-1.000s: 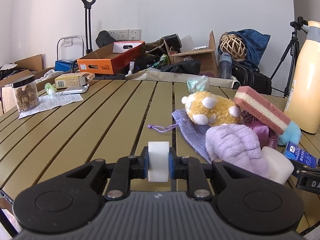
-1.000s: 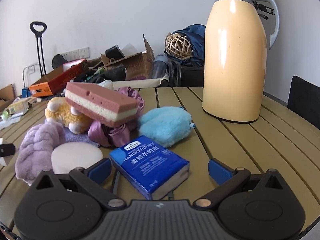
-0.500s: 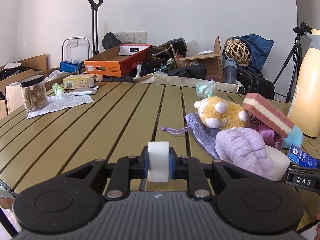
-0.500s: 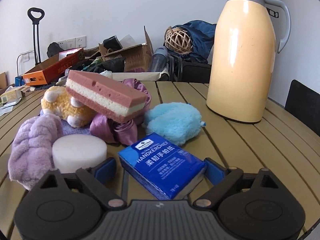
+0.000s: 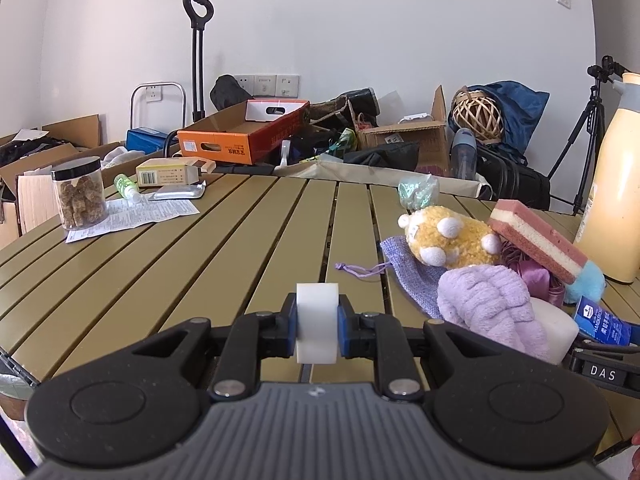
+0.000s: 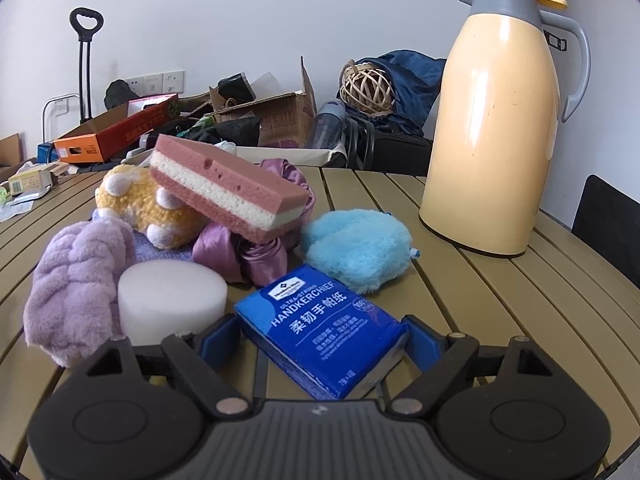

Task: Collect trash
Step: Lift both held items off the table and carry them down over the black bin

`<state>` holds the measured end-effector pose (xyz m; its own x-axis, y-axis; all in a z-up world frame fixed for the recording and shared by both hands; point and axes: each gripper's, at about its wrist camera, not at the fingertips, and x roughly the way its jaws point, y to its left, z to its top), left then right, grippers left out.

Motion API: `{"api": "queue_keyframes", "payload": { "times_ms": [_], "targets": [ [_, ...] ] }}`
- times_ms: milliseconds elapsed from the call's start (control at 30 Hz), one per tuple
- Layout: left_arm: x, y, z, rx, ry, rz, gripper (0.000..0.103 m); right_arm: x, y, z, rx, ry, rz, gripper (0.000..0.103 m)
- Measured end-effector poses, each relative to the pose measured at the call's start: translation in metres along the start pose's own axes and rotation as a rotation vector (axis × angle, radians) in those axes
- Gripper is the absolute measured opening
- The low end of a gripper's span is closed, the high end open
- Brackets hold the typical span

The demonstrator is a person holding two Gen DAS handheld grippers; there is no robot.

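Note:
My left gripper is shut on a small white foam block and holds it above the olive slatted table. My right gripper is closed against both sides of a blue handkerchief tissue pack that rests on the table. The pack also shows at the right edge of the left wrist view. A white foam disc lies just left of the pack, touching a purple plush cloth.
A pile holds a yellow plush toy, a pink-and-white sponge, a purple satin cloth and a blue fluffy pad. A cream thermos stands right. A jar, leaflet and boxes sit far left.
The right gripper's fingers have closed in from wide open onto the sides of the blue tissue pack. The left gripper has drawn back and up a little with the white block still held.

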<state>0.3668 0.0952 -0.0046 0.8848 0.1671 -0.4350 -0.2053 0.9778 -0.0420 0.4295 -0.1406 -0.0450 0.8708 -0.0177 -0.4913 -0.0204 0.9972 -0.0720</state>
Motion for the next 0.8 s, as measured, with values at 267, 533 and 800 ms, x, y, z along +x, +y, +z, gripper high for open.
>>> {"api": "queue_keyframes", "payload": {
  "times_ms": [267,533,800],
  "targets": [
    [-0.014,-0.003,-0.002,0.009,-0.023,-0.016,0.019,-0.019,-0.008,-0.003,0.005,-0.039,0.009,0.086],
    [-0.039,-0.008,-0.011,0.035,-0.048,-0.031,0.019,-0.054,-0.013,-0.008,-0.003,-0.087,0.043,0.086],
    [-0.072,-0.010,-0.019,0.048,-0.073,-0.045,0.019,-0.098,-0.020,-0.021,0.004,-0.112,0.081,0.086]
  ]
}}
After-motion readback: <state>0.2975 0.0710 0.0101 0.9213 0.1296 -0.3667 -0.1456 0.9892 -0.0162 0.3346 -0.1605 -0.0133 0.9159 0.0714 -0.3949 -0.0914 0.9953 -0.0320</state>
